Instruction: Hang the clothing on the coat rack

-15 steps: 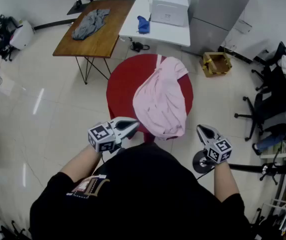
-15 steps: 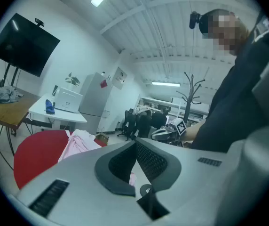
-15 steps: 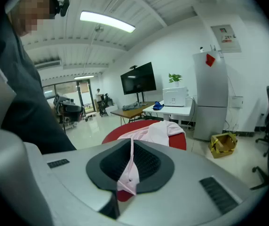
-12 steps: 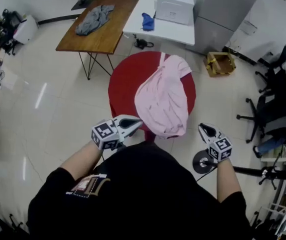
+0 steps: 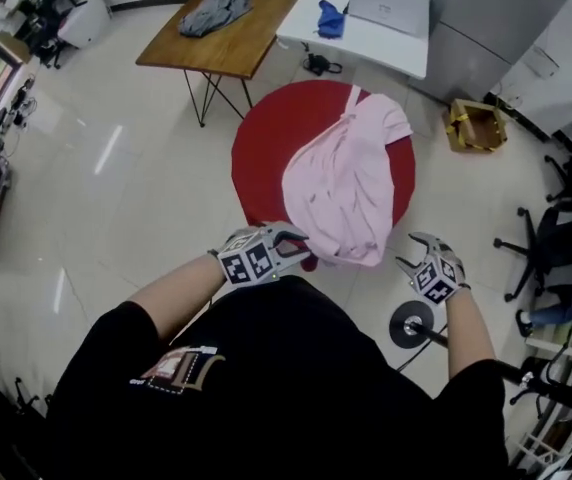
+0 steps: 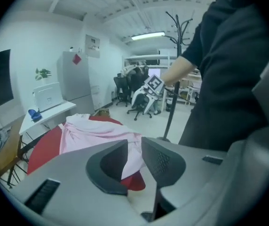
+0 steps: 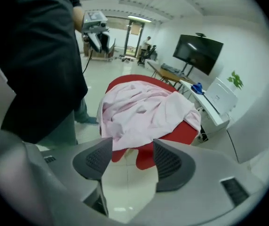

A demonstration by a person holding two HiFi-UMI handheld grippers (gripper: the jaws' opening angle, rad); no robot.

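clearly the pink garment [image 5: 351, 183] is soft, light and limp. it lies crumpled over the red round table [image 5: 266, 148], with its near hem spilling over the edge towards us. we judge that it will sag and fold wherever we lift it. thin cloth like this can slide out of a shallow pinch, so a bunched fold set deep between the pads looks safer than a single layer. for hanging, the best hold would be at the collar or shoulders, so the neck stays free for a hook. the overhanging hem is merely the nearest part.

our left gripper [image 5: 291, 246] sits right at that hem with its jaws drawn close, leaving a narrow gap. in the left gripper view the cloth and table edge show beyond the gap, not pressed between the pads, so we read it as not gripping yet. our right gripper [image 5: 408, 251] hangs beside the table, apart from the cloth. its jaws are spread wide, with only floor and table rim between them.

we cannot tell which end is the collar, since the folds hide the cut. a narrow strip at the far end may be a sleeve or a tie. the coat rack [image 6: 174, 29] shows its hooks only in the left gripper view. the head view gives just its base [image 5: 410, 324] beside us.
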